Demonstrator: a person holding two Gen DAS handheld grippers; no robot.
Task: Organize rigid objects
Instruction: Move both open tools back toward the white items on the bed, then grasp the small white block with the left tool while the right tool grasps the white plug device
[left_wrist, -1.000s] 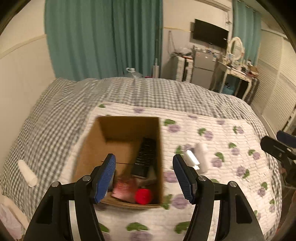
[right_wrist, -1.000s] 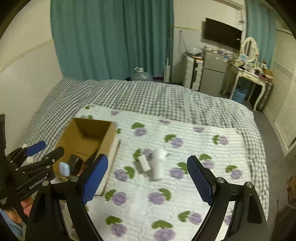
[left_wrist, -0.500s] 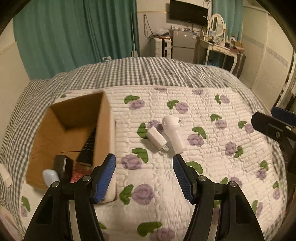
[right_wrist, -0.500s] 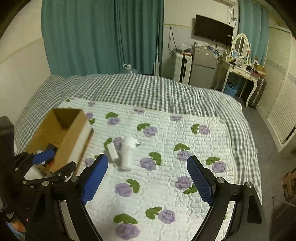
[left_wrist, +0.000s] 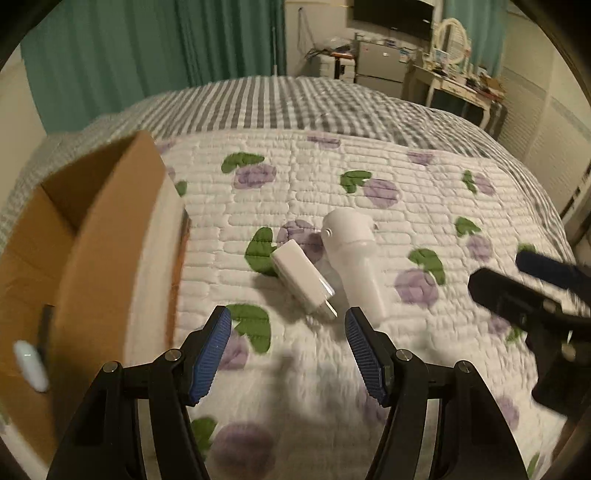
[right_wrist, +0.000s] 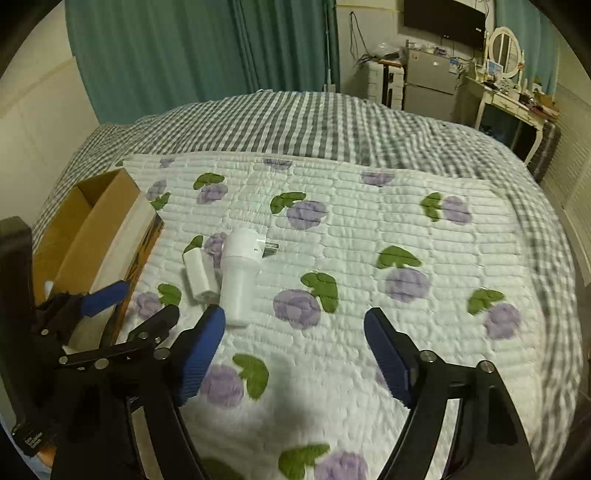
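Observation:
A white plug charger (left_wrist: 301, 278) and a larger white adapter with a round head (left_wrist: 352, 258) lie side by side on the flowered quilt (left_wrist: 424, 192). They also show in the right wrist view, the charger (right_wrist: 199, 275) left of the adapter (right_wrist: 238, 277). A brown cardboard box (left_wrist: 92, 236) stands at the left; it also shows in the right wrist view (right_wrist: 85, 229). My left gripper (left_wrist: 288, 350) is open and empty, just short of the charger. My right gripper (right_wrist: 293, 356) is open and empty, right of the adapter.
A grey checked bedspread (right_wrist: 295, 122) covers the bed beyond the quilt. Teal curtains (right_wrist: 207, 48), a small fridge (right_wrist: 428, 81) and a white dressing table (right_wrist: 509, 99) stand at the back. A pale blue-white object (left_wrist: 31, 365) shows inside the box.
My left gripper has swung right from over the box toward the two white objects and come closer to them. My right gripper has also come closer to them.

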